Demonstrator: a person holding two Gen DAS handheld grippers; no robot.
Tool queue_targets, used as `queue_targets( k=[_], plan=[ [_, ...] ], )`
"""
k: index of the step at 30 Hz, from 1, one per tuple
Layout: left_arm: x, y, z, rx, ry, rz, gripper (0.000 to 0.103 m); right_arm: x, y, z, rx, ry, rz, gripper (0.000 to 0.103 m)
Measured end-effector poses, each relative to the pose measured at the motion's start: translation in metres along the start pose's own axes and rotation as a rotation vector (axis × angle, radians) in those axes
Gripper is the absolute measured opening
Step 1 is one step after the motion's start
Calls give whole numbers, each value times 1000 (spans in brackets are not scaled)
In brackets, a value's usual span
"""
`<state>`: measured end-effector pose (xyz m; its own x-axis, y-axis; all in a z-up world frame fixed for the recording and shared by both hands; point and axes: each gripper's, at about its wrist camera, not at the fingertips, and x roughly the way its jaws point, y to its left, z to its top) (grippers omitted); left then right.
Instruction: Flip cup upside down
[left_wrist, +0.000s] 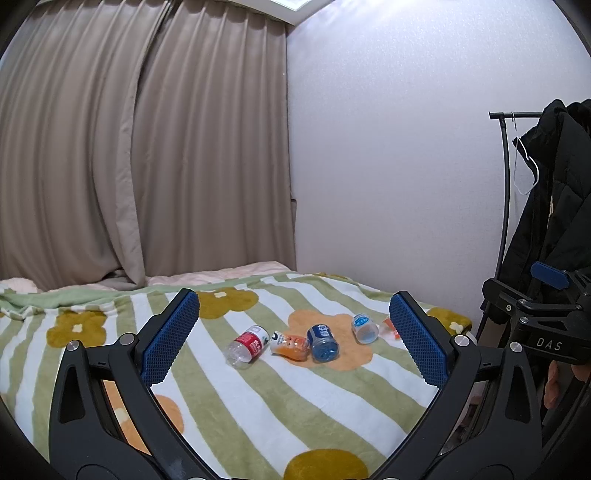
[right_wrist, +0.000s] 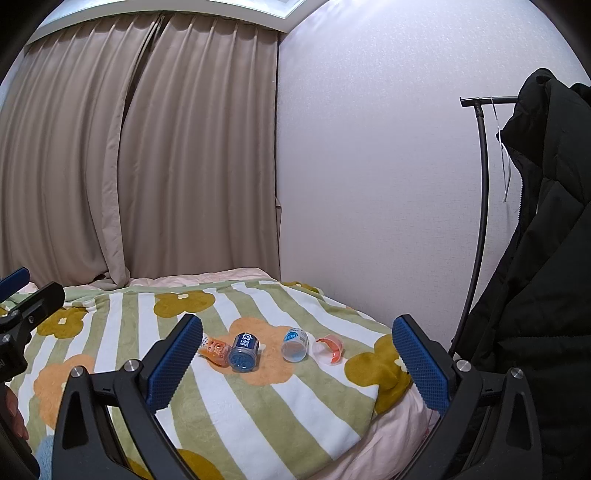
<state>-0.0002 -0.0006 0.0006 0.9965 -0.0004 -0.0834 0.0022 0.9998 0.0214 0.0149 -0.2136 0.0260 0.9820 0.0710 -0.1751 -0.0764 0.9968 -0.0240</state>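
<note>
Several small cups lie on their sides in a row on a striped flower blanket (left_wrist: 258, 398). From left: a clear cup with a red label (left_wrist: 248, 346), an orange cup (left_wrist: 290, 344), a dark blue cup (left_wrist: 323, 342), a clear cup with a light blue label (left_wrist: 365, 328), and a clear cup with orange trim (left_wrist: 389, 327), partly hidden by my finger. The right wrist view shows the orange cup (right_wrist: 215, 349), dark blue cup (right_wrist: 243, 351), light blue cup (right_wrist: 294, 345) and orange-trim cup (right_wrist: 330, 349). My left gripper (left_wrist: 293, 334) and right gripper (right_wrist: 297, 363) are both open and empty, held short of the cups.
The blanket (right_wrist: 258, 406) covers a bed against a white wall (left_wrist: 388, 166) and beige curtains (left_wrist: 129, 147). A black coat (right_wrist: 535, 258) hangs on a clothes rack (right_wrist: 480, 184) at the right, close to the bed's edge. The bed's near right corner drops off.
</note>
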Motion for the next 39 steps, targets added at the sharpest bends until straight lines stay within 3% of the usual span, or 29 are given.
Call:
queue_targets(
  k=[29, 35, 39],
  plan=[
    [2, -4, 0, 5, 3, -7, 103, 0, 1, -2, 6, 1, -1, 102],
    [5, -8, 8, 28, 45, -17, 103, -1, 1, -3, 6, -2, -4, 102],
    [-4, -9, 13, -13, -6, -19, 103, -6, 1, -3, 3, -5, -13, 102]
  ],
)
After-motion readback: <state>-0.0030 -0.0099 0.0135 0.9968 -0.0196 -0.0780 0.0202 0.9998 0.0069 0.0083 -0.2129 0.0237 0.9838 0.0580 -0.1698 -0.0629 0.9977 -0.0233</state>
